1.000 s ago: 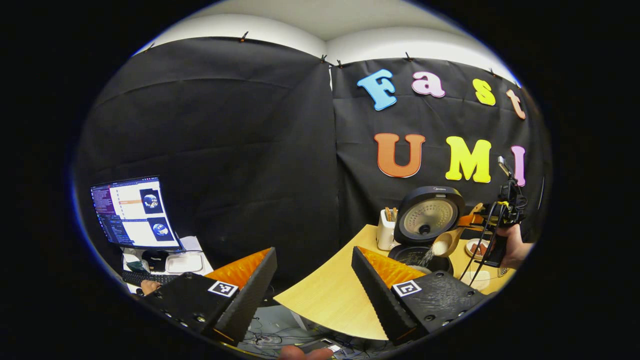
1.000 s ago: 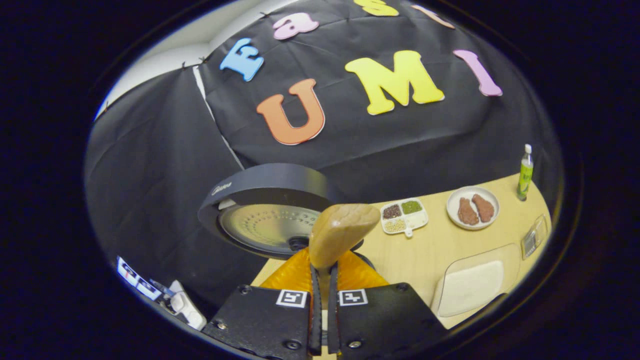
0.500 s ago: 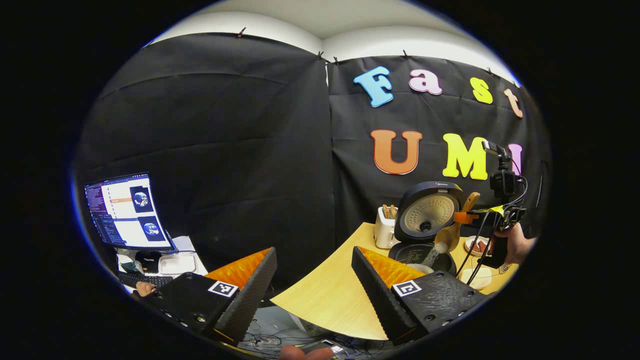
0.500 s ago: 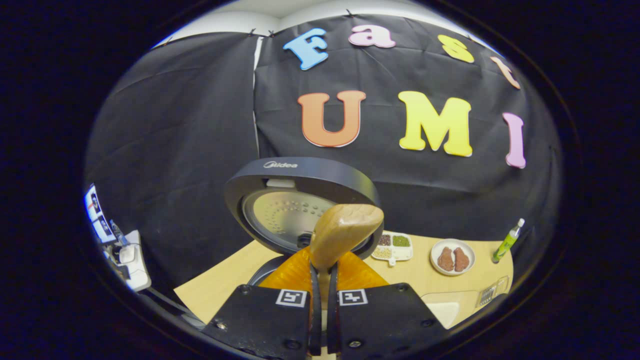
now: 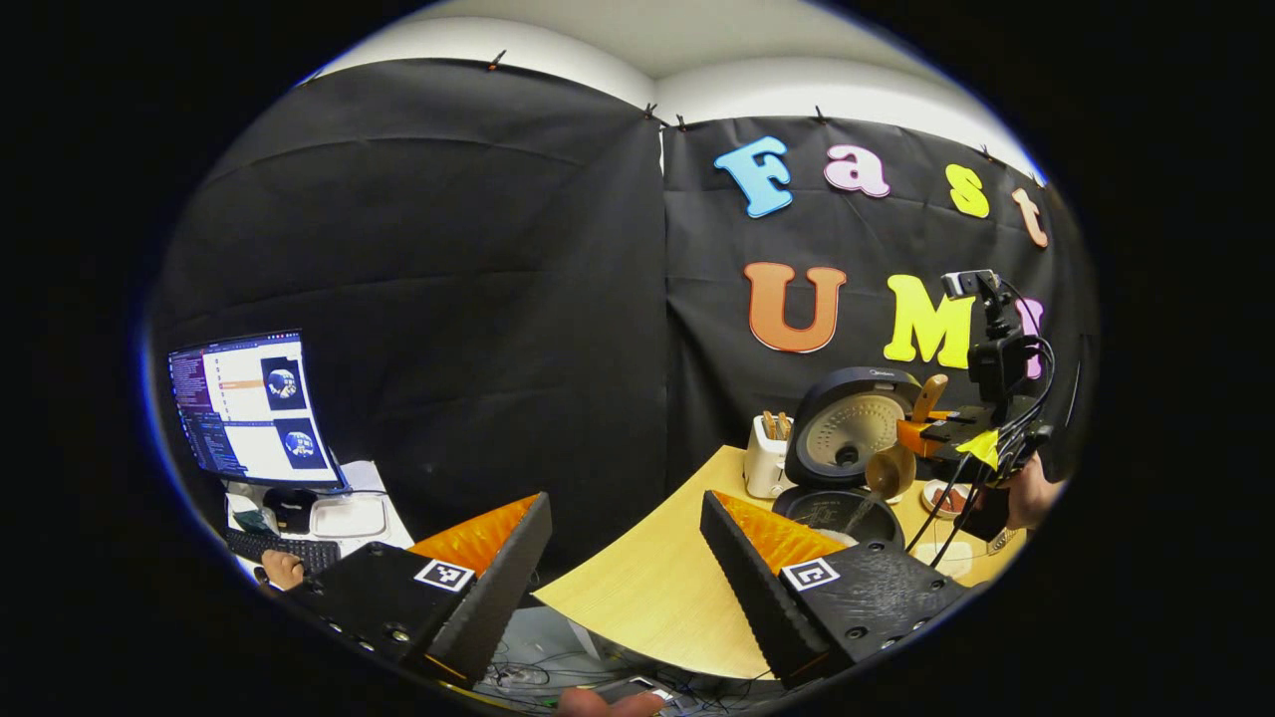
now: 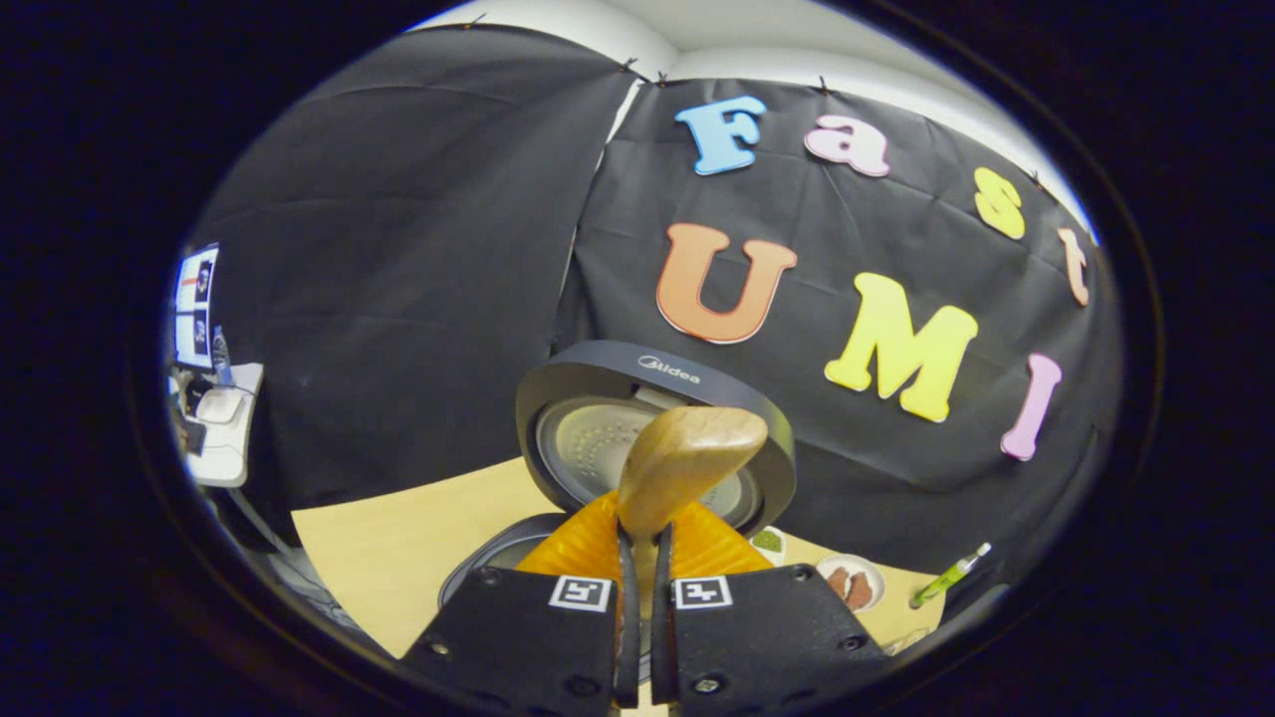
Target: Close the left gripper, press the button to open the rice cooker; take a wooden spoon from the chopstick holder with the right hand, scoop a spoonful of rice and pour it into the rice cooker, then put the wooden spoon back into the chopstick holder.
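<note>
Behind wooden spoon (image 6: 687, 463), rice cooker (image 6: 652, 428) lid, perhaps upright

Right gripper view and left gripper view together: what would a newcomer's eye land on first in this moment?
First, the wooden spoon, clamped in the right gripper and rising in front of the rice cooker's raised lid. In the left gripper view the rice cooker stands open on the table, the chopstick holder beside it, while the left gripper hangs open off the table's edge.
</note>
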### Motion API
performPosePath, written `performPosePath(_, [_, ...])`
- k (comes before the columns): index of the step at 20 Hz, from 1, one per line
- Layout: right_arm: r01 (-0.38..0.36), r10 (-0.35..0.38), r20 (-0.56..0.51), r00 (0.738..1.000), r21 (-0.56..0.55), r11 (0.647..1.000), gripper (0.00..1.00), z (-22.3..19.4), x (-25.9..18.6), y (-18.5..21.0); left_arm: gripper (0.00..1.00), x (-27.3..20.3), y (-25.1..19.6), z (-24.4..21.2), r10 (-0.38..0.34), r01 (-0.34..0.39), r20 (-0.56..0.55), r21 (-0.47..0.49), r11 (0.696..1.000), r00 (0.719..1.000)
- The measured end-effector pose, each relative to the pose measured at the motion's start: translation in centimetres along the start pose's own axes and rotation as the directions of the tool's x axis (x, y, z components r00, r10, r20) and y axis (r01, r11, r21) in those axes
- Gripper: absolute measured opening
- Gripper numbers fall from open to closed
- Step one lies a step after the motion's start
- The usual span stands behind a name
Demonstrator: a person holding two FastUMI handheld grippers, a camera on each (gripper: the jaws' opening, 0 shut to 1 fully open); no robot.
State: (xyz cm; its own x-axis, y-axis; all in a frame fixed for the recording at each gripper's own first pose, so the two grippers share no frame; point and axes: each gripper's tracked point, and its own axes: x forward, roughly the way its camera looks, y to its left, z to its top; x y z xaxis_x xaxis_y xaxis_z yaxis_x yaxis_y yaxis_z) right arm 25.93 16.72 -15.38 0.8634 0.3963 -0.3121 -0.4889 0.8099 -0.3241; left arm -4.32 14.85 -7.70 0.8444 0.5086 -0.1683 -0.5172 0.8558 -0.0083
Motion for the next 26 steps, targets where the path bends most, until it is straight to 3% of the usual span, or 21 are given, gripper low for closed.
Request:
performPosePath(6, [-0.029, 0.029, -0.006, 1.0, 0.045, 0.999, 0.1, 0.3, -0.6, 0.0, 0.96, -0.3, -1.1, 0.4, -0.03, 0.03, 0.011, -0.003, 1.0, 1.0])
performPosePath(7, [-0.035, 0.035, -0.001, 0.999, 0.071, 0.997, 0.1, 0.5, -0.9, -0.1, 1.0, -0.3, -1.3, 0.5, -0.035, 0.035, 0.009, -0.004, 0.999, 0.999])
performPosePath(8, [-0.047, 0.047, 0.003, 0.999, 0.11, 0.993, 0.1, 0.6, -1.5, -0.3, 0.95, -0.3, -1.7, 0.6, -0.04, 0.04, 0.01, -0.006, 0.999, 0.999])
performPosePath(10, [-0.076, 0.075, 0.014, 0.997, 0.209, 0.975, 0.1, 0.8, -3.0, -1.0, 0.95, -0.4, -2.5, 0.9, -0.051, 0.051, 0.017, -0.01, 0.999, 0.999])
performPosePath(12, [-0.093, 0.088, 0.031, 0.996, 0.301, 0.949, 0.1, 1.4, -4.3, -2.1, 1.0, -0.4, -3.8, 1.3, -0.062, 0.063, 0.024, -0.013, 0.998, 0.998])
performPosePath(13, [-0.098, 0.091, 0.036, 0.995, 0.353, 0.93, 0.1, 1.6, -4.9, -2.7, 0.95, -0.4, -4.5, 1.3, -0.068, 0.068, 0.023, -0.009, 0.998, 0.997])
performPosePath(16, [-0.122, 0.107, 0.059, 0.992, 0.517, 0.847, 0.1, 1.8, -7.2, -4.8, 0.95, -0.7, -7.6, 1.3, -0.105, 0.105, 0.013, -0.004, 0.994, 0.994])
performPosePath(20, [-0.087, 0.062, 0.061, 0.996, 0.651, 0.754, 0.1, 0.5, -10.4, -10.5, 0.95, -1.3, -11.8, 2.0, -0.159, 0.159, 0.021, 0.024, 0.987, 0.987])
performPosePath(26, [0.063, -0.09, 0.001, 0.996, 0.706, 0.705, 0.1, -5.7, -15.3, -22.7, 0.95, -2.3, -19.3, 2.7, -0.239, 0.238, 0.042, 0.042, 0.97, 0.97])
